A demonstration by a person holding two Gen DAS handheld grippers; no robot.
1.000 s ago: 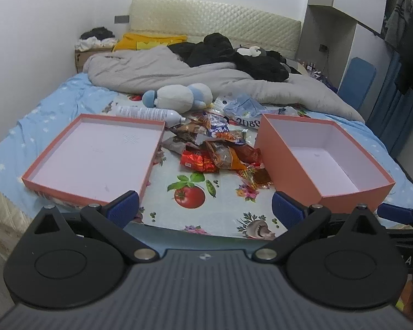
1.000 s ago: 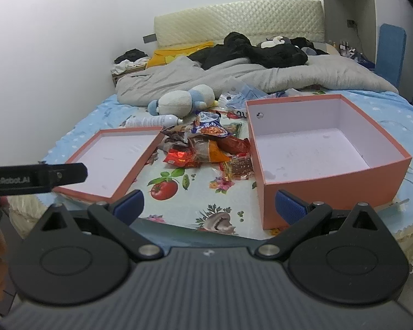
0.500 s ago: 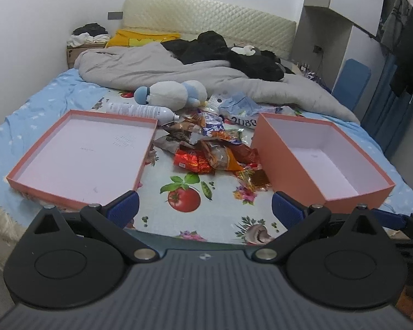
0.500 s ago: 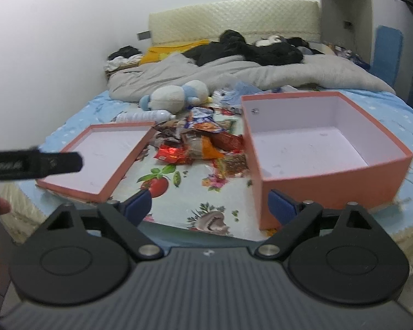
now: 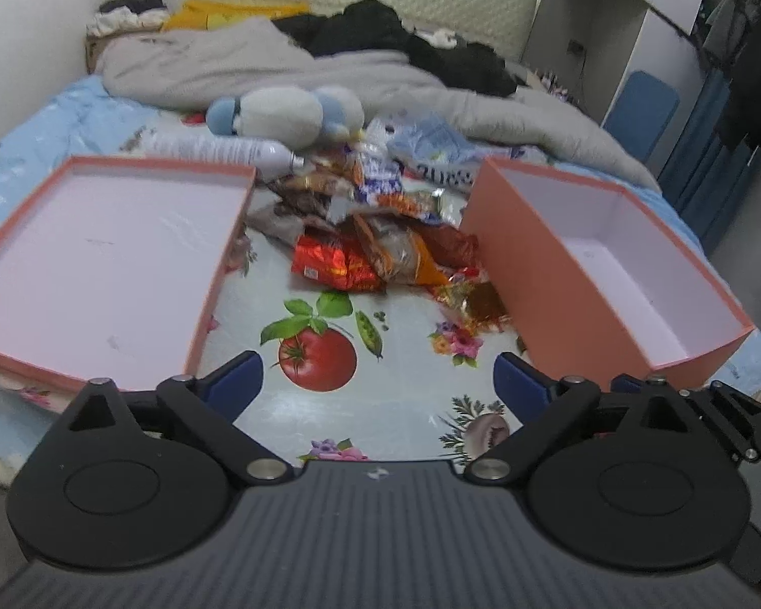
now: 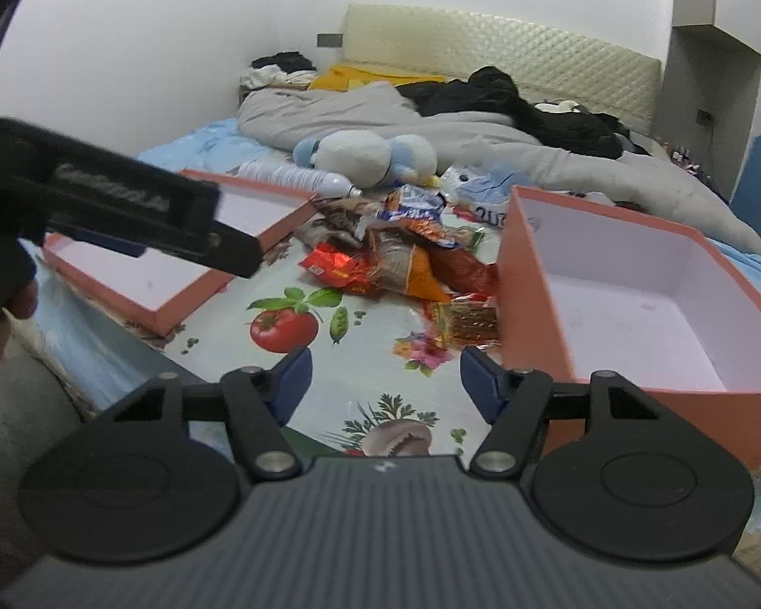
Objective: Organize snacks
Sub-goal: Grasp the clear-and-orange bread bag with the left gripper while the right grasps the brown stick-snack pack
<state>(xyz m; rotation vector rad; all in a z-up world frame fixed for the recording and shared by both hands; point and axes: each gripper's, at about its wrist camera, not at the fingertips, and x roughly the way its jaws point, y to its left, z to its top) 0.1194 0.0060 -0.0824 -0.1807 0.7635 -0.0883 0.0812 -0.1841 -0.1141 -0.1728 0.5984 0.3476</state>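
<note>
A heap of snack packets [image 5: 380,248] lies on a printed cloth between a shallow pink lid [image 5: 101,254] on the left and a deep pink box [image 5: 609,274] on the right. The heap [image 6: 395,264], lid [image 6: 177,274] and box [image 6: 649,304] also show in the right wrist view. My left gripper [image 5: 378,388] is open and empty, above the cloth short of the heap. My right gripper [image 6: 384,380] is open and empty, near the box's front left corner. The left gripper's body [image 6: 127,213] crosses the right view at left.
A plush toy [image 5: 289,116], a plastic bottle [image 5: 228,147] and a blue-white bag [image 5: 431,147] lie behind the heap. A grey blanket [image 5: 279,66] and dark clothes cover the far bed. A blue chair [image 5: 644,106] stands at the right.
Both grippers have moved forward over the bed's front edge, closer to the heap. The right gripper has swung left, and the left gripper's body now fills more of its view.
</note>
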